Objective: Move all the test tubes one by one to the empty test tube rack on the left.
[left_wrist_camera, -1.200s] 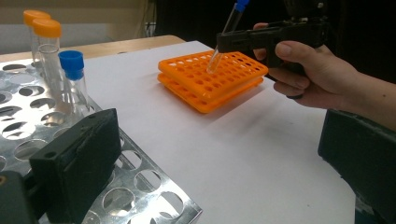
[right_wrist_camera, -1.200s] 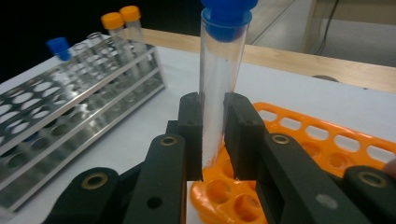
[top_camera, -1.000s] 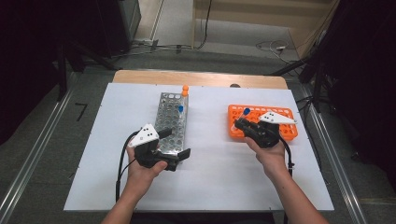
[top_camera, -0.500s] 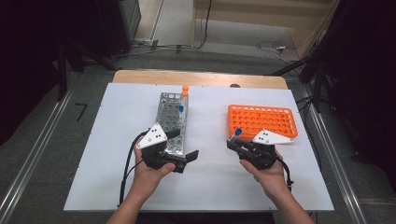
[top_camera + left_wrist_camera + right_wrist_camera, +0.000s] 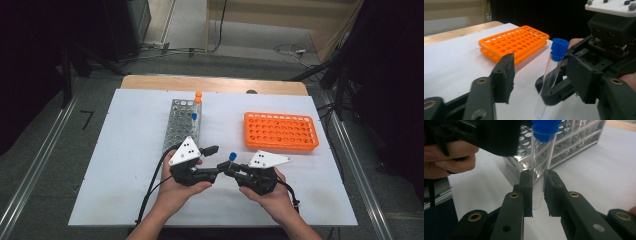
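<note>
Blue cap (image 5: 545, 128) of the test tube (image 5: 539, 173) cut off by the top edge in the right gripper view; tube's lower stretch partly masked by the right gripper (image 5: 538, 195); contents of the metal rack (image 5: 183, 125) too small to be told in the high view.

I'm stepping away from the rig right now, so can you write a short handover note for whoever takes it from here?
Right gripper: shut on the blue-capped tube, held upright above the table between the two racks.
Left gripper: jaws have just been closing around the same tube but do not press on it yet; count it as open.
Metal rack: holds an orange-capped tube and another blue-capped one at its far end.
Orange rack: looks empty.
Done: one tube is out of a rack and in hand.
Left: probably finish the handover to the left gripper, then seat the tube in a rack; which one I cannot tell.
</note>
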Tool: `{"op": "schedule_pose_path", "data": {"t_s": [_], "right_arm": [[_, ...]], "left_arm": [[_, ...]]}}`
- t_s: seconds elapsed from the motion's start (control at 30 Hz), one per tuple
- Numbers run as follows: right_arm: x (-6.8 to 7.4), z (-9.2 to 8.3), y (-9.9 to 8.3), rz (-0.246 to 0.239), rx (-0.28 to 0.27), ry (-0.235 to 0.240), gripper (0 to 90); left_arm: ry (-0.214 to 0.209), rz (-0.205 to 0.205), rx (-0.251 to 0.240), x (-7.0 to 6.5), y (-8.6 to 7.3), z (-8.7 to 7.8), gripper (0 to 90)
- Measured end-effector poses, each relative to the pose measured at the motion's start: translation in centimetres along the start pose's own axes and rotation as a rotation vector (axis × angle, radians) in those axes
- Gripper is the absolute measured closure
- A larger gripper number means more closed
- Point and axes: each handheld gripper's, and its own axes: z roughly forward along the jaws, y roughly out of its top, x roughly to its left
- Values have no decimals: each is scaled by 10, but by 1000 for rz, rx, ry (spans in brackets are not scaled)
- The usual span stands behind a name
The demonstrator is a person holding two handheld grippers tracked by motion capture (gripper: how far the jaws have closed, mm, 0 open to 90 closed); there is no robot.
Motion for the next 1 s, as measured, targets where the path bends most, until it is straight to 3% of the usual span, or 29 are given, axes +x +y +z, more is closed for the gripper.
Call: {"op": "schedule_pose_path", "data": {"t_s": [0.2, 0.33, 0.43, 0.67, 0.8, 1.0], "right_arm": [[8, 6, 0, -17, 23, 27, 751], [12, 8, 0, -42, 31, 39, 750], [12, 9, -1, -37, 36, 41, 750], [8, 8, -2, -37, 30, 41, 727], [6, 1, -1, -53, 30, 22, 559], [-7, -18, -3, -27, -2, 7, 262]], "left_arm": [[-45, 28, 20, -6, -1, 7, 593], [-49, 43, 52, -7, -3, 10, 721], [-28, 48, 56, -8, -3, 10, 754], [-33, 23, 49, -2, -2, 8, 763], [-16, 22, 35, 3, 0, 3, 763], [38, -1, 9, 18, 3, -6, 763]]}}
